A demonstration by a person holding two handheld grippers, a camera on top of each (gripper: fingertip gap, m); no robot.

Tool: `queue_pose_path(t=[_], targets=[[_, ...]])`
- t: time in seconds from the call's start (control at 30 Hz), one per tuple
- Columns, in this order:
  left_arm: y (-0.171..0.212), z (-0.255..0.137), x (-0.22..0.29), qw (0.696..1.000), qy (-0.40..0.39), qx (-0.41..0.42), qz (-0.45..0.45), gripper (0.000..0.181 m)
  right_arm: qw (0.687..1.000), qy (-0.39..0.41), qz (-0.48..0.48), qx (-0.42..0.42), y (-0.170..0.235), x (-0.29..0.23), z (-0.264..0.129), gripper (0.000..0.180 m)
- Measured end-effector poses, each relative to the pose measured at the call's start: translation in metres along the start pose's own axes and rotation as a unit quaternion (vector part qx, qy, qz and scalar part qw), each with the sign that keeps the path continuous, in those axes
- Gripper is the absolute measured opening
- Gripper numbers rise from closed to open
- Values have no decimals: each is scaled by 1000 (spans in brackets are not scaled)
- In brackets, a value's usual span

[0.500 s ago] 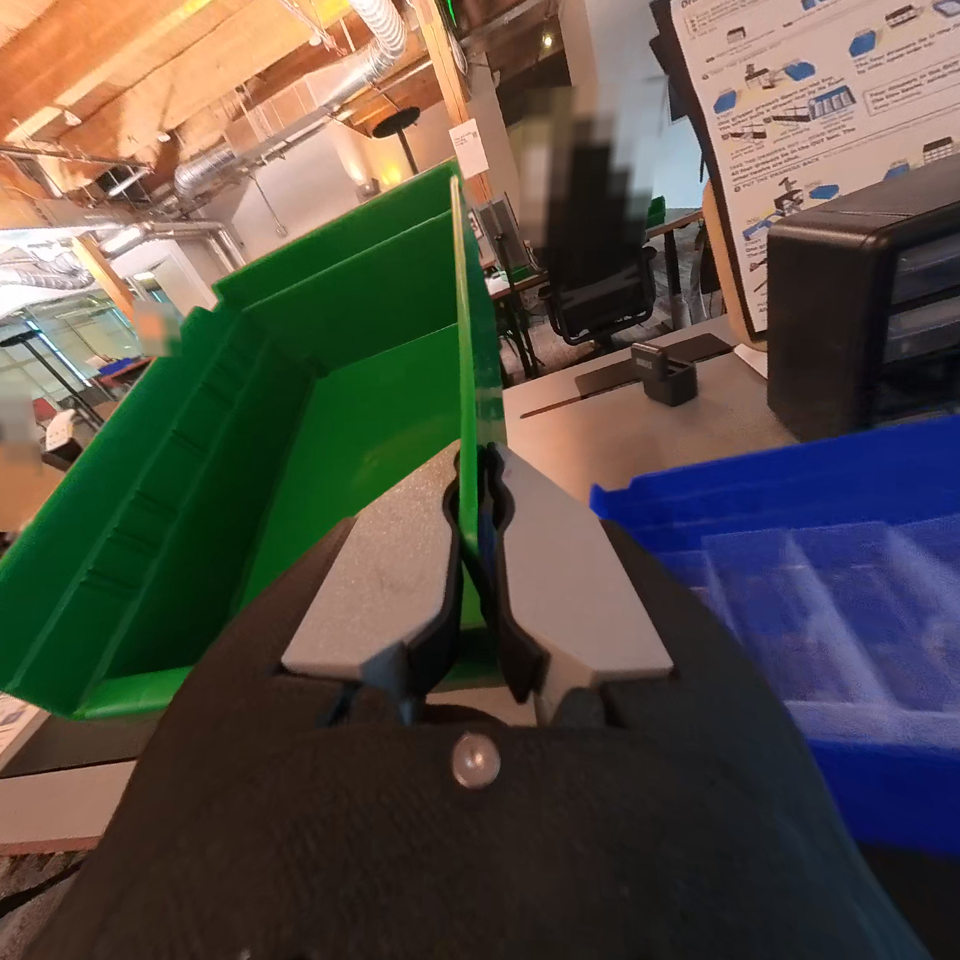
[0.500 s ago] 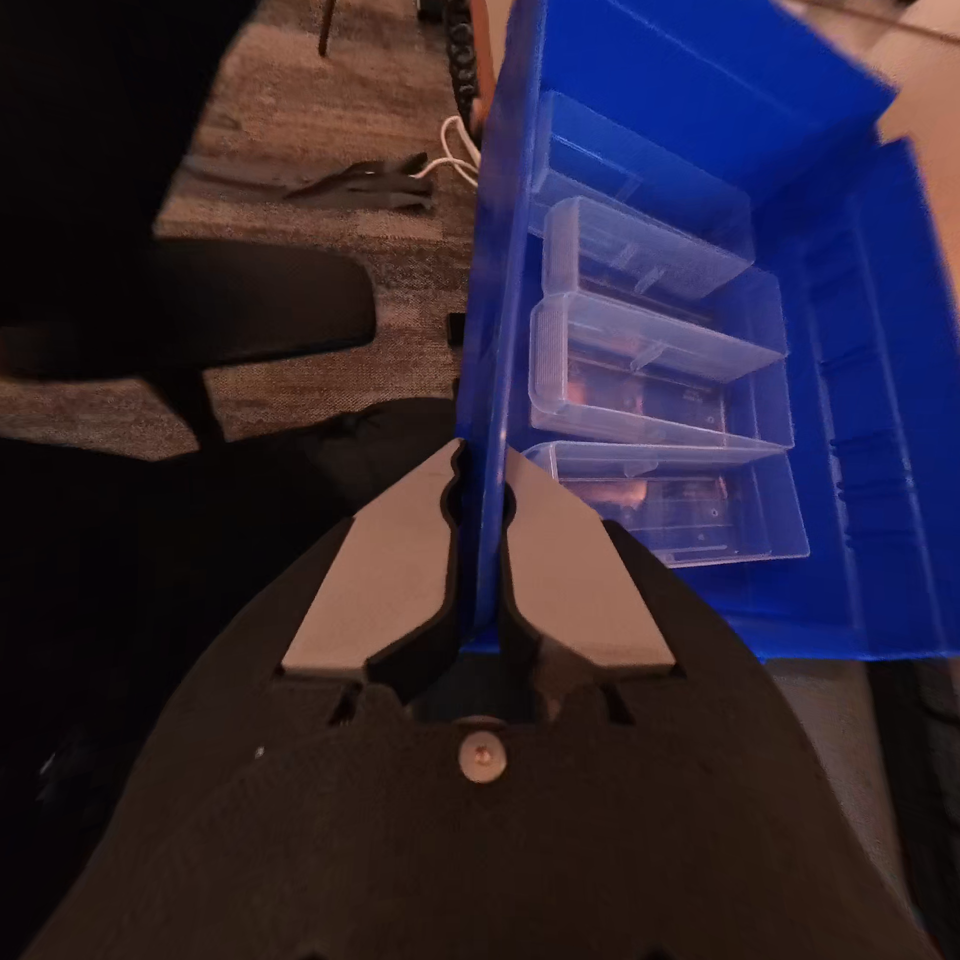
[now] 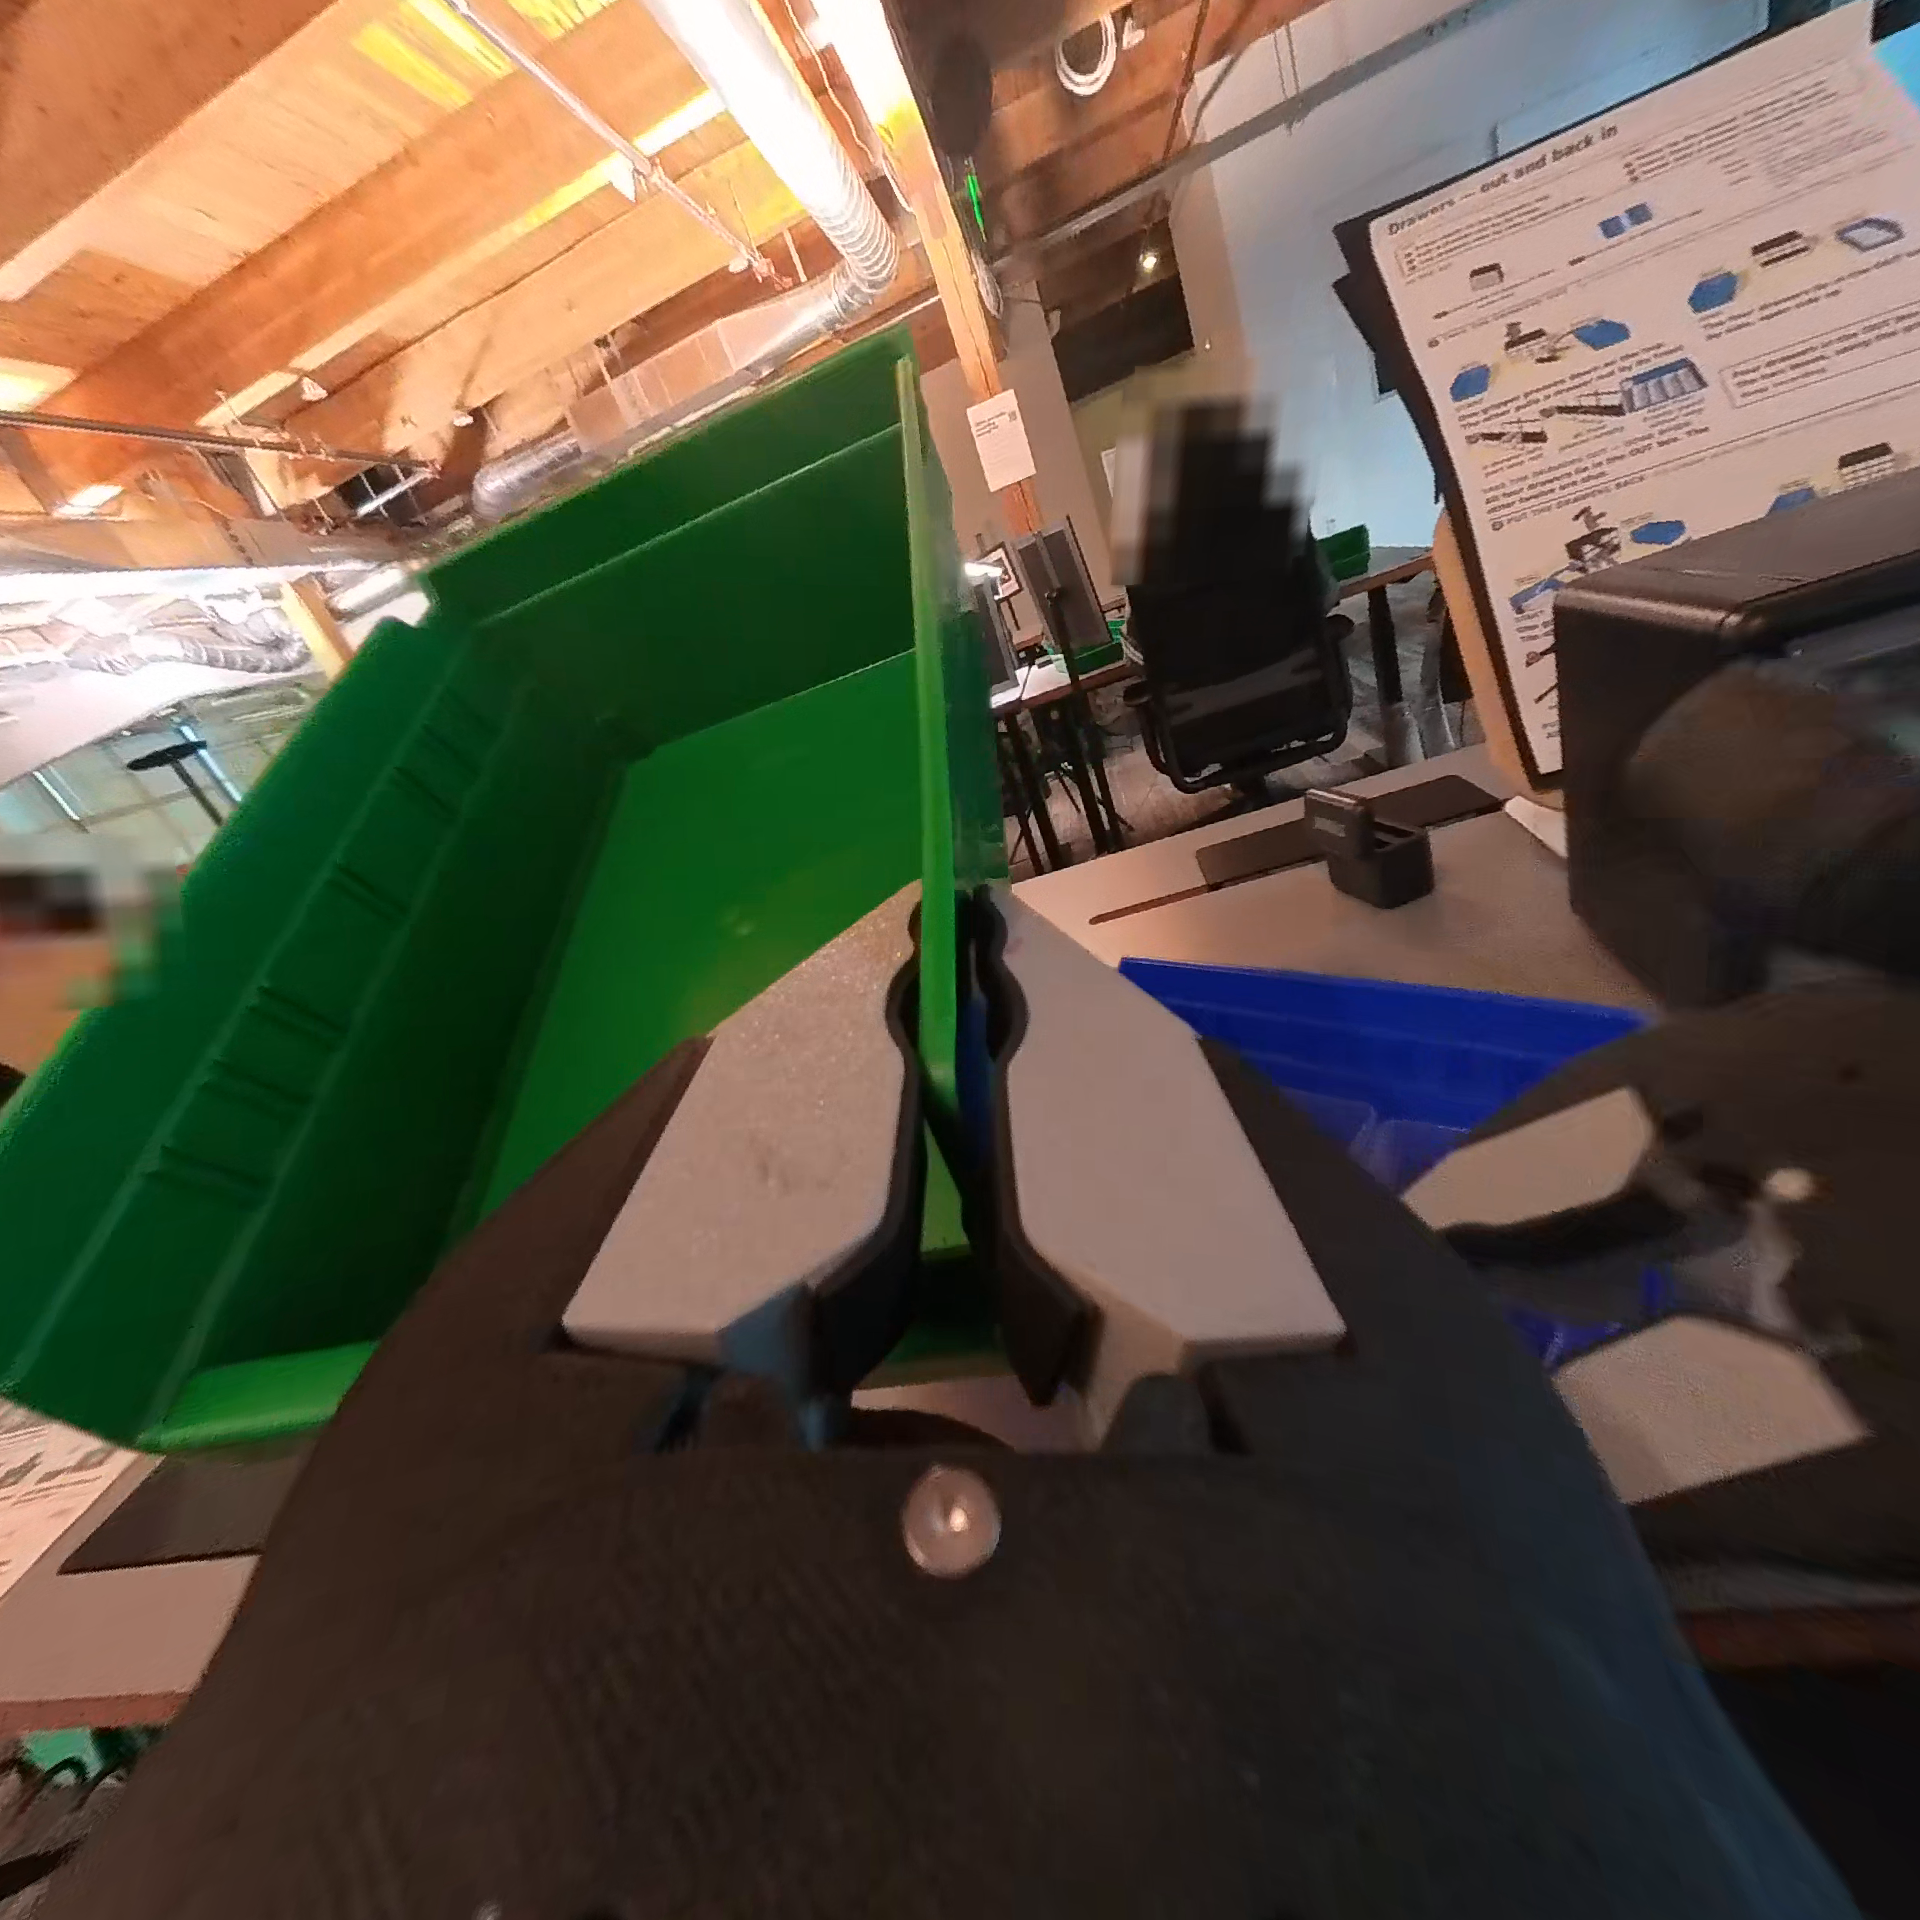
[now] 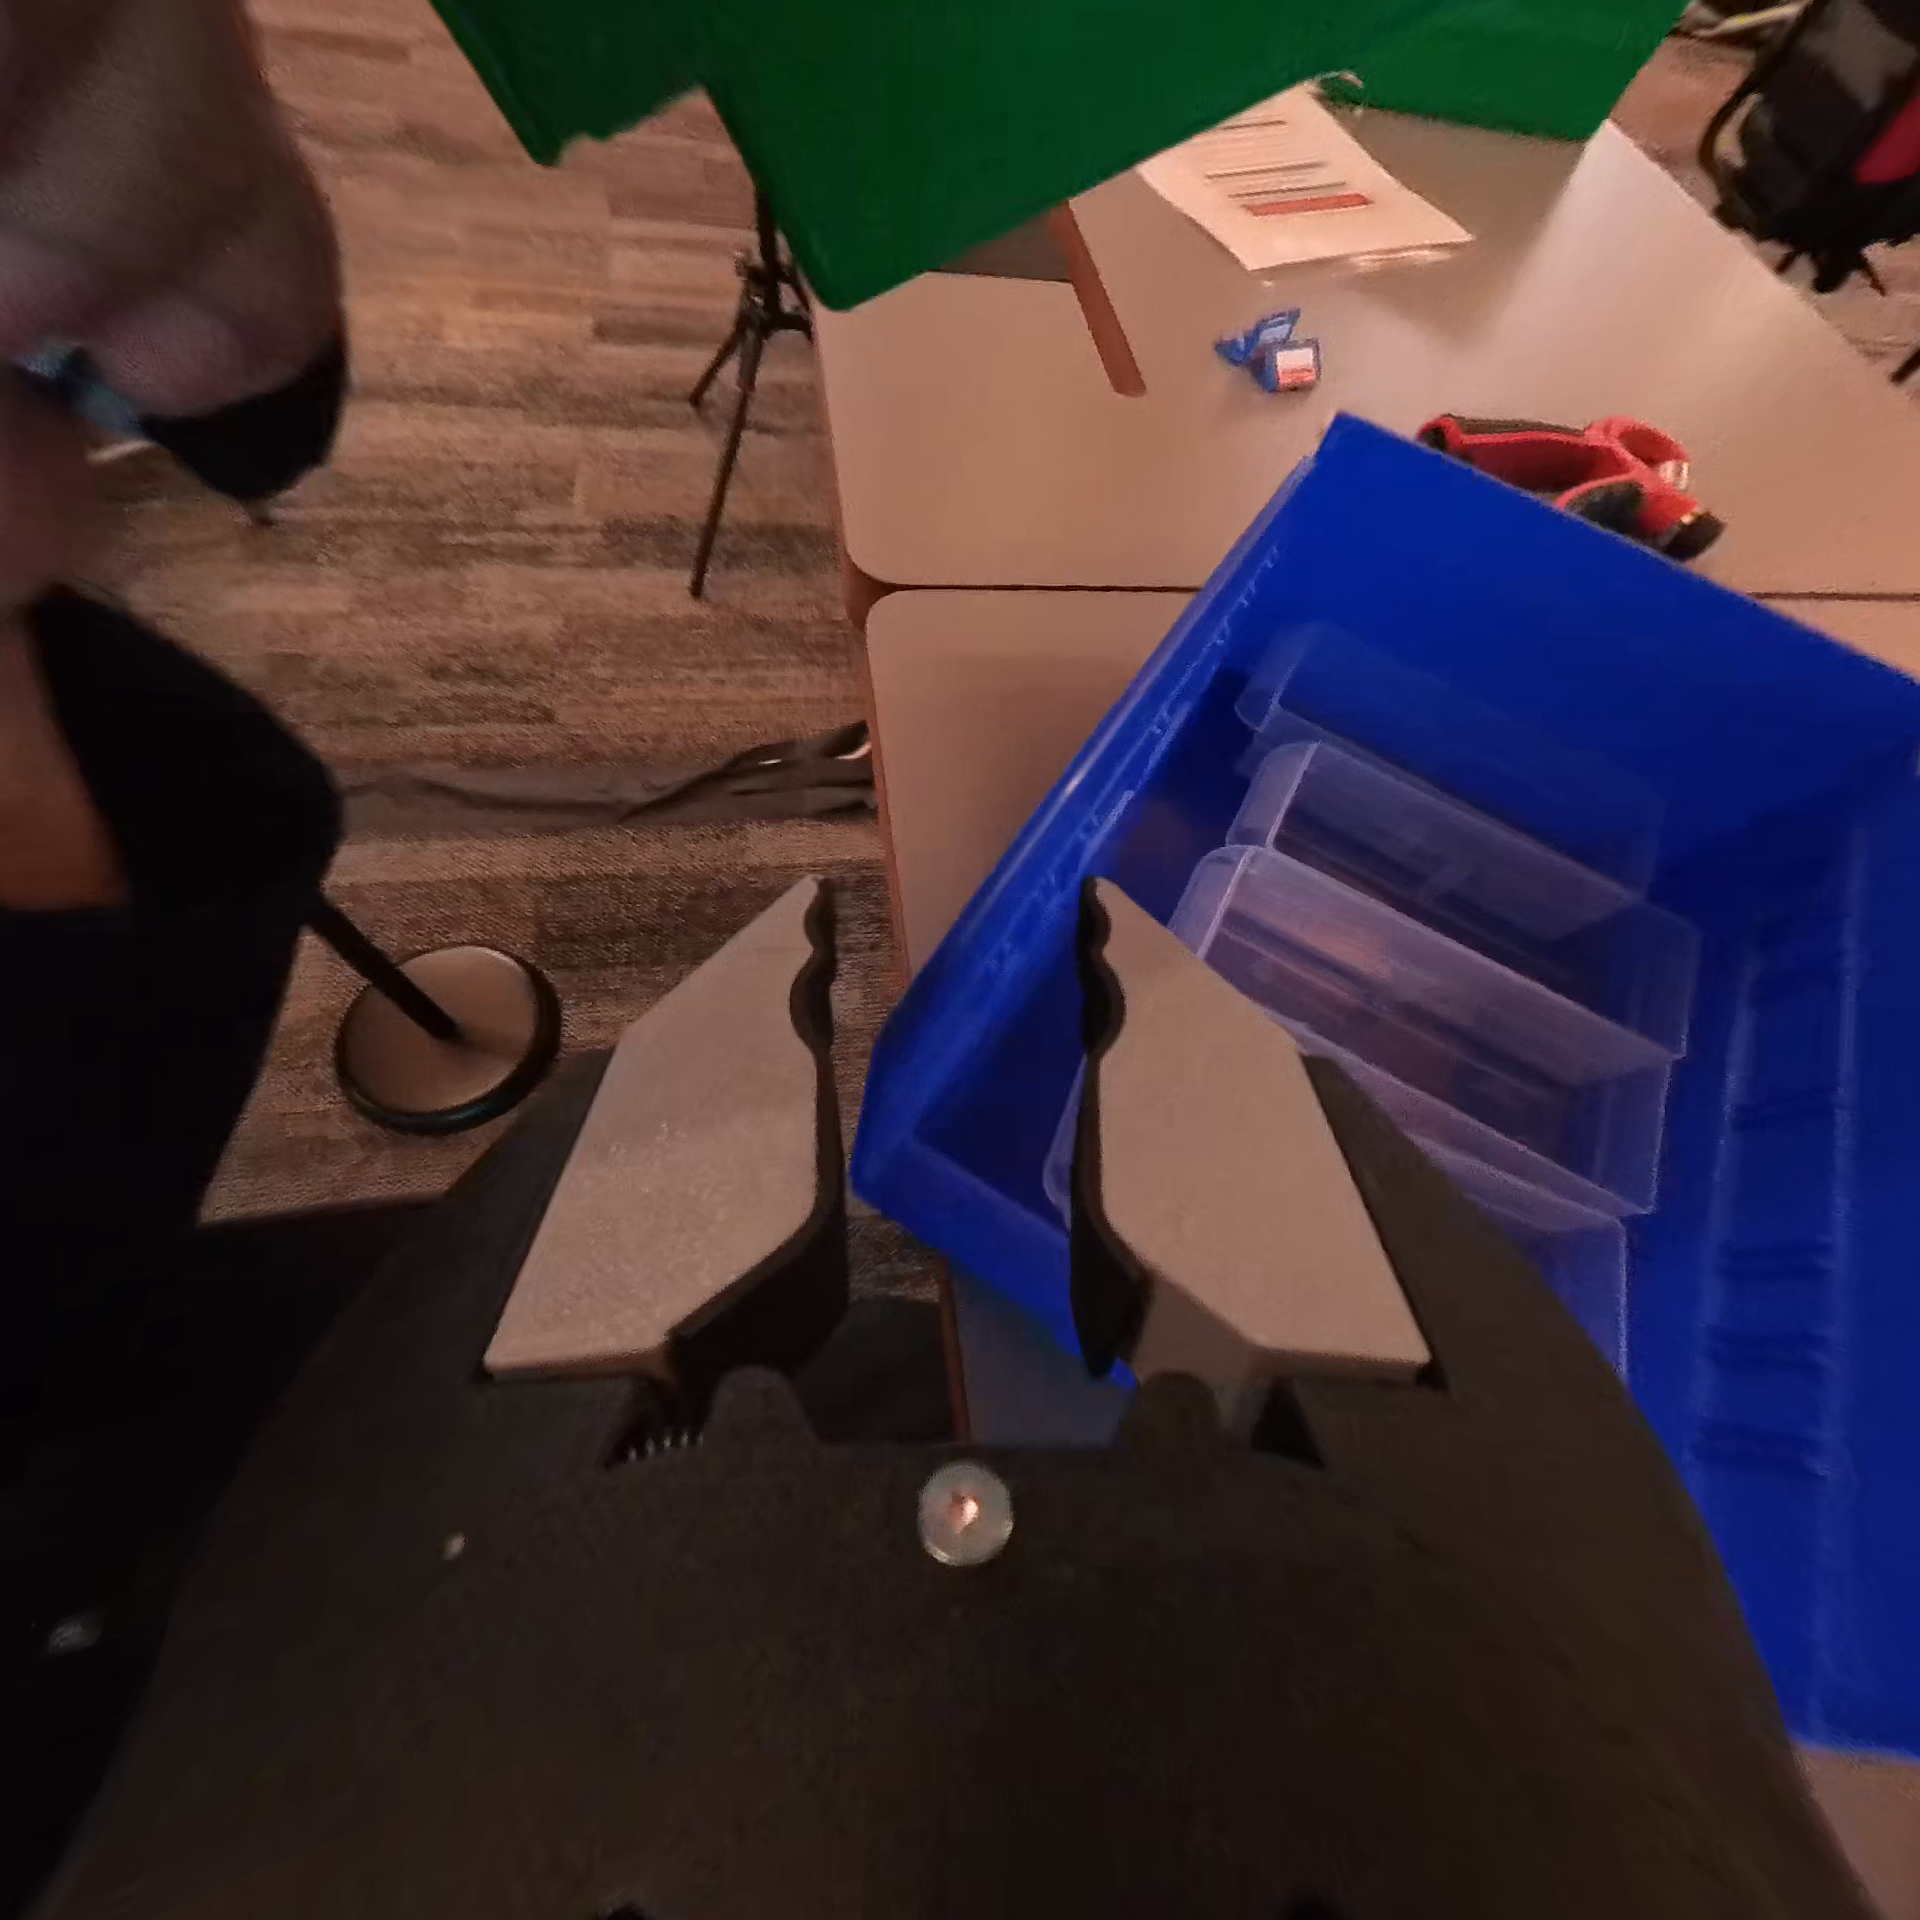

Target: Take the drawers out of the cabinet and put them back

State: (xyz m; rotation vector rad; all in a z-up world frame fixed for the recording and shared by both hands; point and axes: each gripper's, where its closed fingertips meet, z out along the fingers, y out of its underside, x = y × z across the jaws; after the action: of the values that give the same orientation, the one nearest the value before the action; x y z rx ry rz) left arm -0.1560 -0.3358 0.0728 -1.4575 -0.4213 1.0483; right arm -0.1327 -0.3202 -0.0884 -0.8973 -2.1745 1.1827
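Observation:
My left gripper is shut on the right wall of an empty green bin and holds it tilted above the table. The green bin also shows at the top of the right wrist view. My right gripper is open, and the blue bin's near-left wall stands between its fingers. Several clear plastic drawers lie side by side in the blue bin. In the left wrist view the blue bin sits right of my fingers. The black cabinet stands at the right.
An instruction poster leans behind the cabinet. A small black holder sits on the grey table. A red and black tool, a paper sheet and a small blue packet lie beyond the blue bin. A tripod stands on the floor.
My right gripper has opened and let go of the blue bin's wall, and its view has swung. My left gripper still grips the green bin.

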Motion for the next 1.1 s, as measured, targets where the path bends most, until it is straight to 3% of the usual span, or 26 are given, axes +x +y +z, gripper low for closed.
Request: queue_pose_path(t=[0.2, 0.43, 0.57, 0.7, 0.83, 0.97, 1.1], targets=[[-16, -1, 28, 999, 40, 24, 6, 2, 998, -53, 34, -25, 53, 6, -84, 50], [-64, -17, 123, 982, 160, 104, 16, 2, 997, 29, 48, -51, 136, 39, -241, 36], [-92, -38, 194, 961, 234, 141, 46, 2, 986, 127, 80, -65, 186, 56, -345, 35], [-125, -59, 275, 927, 322, 176, 77, 2, 970, 216, 97, -50, 214, 59, -444, 36], [-148, -93, 371, 871, 437, 207, 79, 2, 951, 283, 125, 14, 228, 52, -523, 36], [-139, -119, 471, 821, 536, 180, 85, 2, 926, 307, 190, 107, 244, 42, -584, 28], [-108, -124, 557, 791, 592, 116, 97, 2, 879, 366, 272, 138, 286, 52, -632, 28]])
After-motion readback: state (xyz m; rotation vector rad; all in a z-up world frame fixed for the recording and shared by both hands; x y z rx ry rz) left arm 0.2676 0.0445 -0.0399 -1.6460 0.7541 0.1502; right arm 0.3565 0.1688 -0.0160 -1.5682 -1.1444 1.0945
